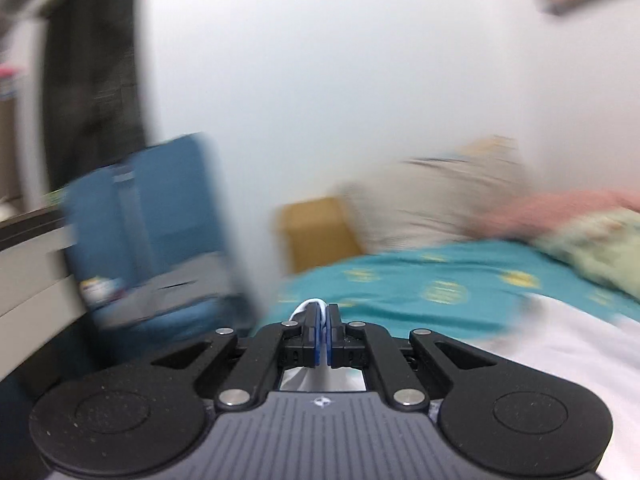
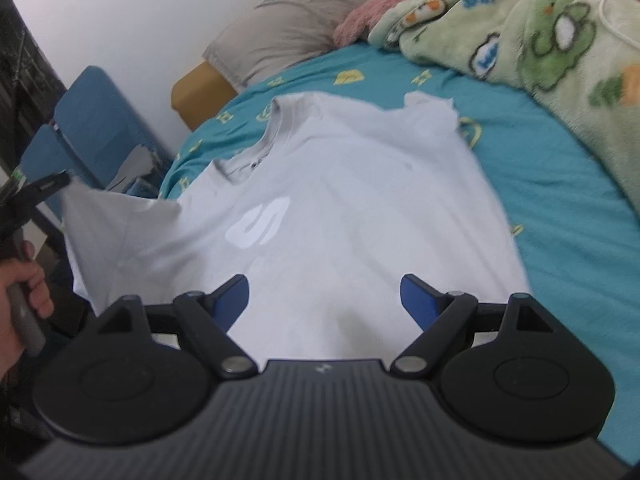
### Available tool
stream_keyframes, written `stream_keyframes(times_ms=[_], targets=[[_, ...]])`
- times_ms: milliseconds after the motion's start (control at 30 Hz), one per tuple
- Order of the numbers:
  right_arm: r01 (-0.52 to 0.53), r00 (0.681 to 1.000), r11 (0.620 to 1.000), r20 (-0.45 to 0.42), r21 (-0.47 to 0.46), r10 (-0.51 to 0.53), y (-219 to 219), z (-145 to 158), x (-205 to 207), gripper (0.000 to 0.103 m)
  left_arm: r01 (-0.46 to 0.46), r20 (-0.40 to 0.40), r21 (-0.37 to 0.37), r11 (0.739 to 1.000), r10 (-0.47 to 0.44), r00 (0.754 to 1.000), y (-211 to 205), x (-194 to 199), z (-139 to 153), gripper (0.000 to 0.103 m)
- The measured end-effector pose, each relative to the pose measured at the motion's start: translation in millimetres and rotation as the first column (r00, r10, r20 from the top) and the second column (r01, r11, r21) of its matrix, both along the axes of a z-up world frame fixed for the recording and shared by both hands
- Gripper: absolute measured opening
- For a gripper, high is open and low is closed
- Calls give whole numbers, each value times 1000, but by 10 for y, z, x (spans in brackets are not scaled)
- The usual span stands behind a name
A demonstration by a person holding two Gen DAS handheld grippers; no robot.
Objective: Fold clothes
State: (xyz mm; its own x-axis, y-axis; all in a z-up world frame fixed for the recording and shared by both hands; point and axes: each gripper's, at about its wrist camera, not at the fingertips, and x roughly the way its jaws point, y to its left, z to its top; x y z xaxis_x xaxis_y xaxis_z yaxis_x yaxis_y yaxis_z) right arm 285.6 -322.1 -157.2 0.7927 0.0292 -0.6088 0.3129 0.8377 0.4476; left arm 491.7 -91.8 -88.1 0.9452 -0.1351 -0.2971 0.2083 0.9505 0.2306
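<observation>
I see the left gripper point(image 1: 323, 312) clamped on what looks like the shirt's point(image 2: 340, 200) sleeve, lifted off the bed point(image 2: 560, 208). Right gripper point(image 2: 325, 292) hangs over the shirt, jaws apart, empty.

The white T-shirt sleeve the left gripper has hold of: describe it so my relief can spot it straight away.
Start at the bed with the teal sheet; the white T-shirt lies spread across it, collar toward the grey pillow. The sleeve is at the shirt's left edge in the right wrist view, lifted off the bed by the shut left gripper. The other sleeve lies on the sheet.
</observation>
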Motion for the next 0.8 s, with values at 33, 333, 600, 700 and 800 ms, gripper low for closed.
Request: stream_keyframes(times_ms=[33, 333, 600, 700, 800], targets=[[8, 1000, 1000, 5, -13, -8, -20, 18, -8, 84, 43, -40, -14, 999, -43, 998, -158, -44, -53, 3], [28, 999, 998, 32, -60, -26, -135, 14, -61, 84, 126, -285, -264, 956, -202, 937, -623, -682, -177, 63], [-55, 991, 998, 119, -36, 59, -1, 88, -124, 84, -100, -334, -255, 962, 9, 943, 386, -2123, 61, 77], [-101, 983, 994, 150, -30, 104, 91, 106, -189, 84, -150, -342, -254, 956, 56, 938, 663, -2585, 99, 77], [-136, 972, 988, 182, -71, 147, 217, 163, -305, 84, -165, -315, -248, 954, 82, 946, 855, -2962, 125, 77]])
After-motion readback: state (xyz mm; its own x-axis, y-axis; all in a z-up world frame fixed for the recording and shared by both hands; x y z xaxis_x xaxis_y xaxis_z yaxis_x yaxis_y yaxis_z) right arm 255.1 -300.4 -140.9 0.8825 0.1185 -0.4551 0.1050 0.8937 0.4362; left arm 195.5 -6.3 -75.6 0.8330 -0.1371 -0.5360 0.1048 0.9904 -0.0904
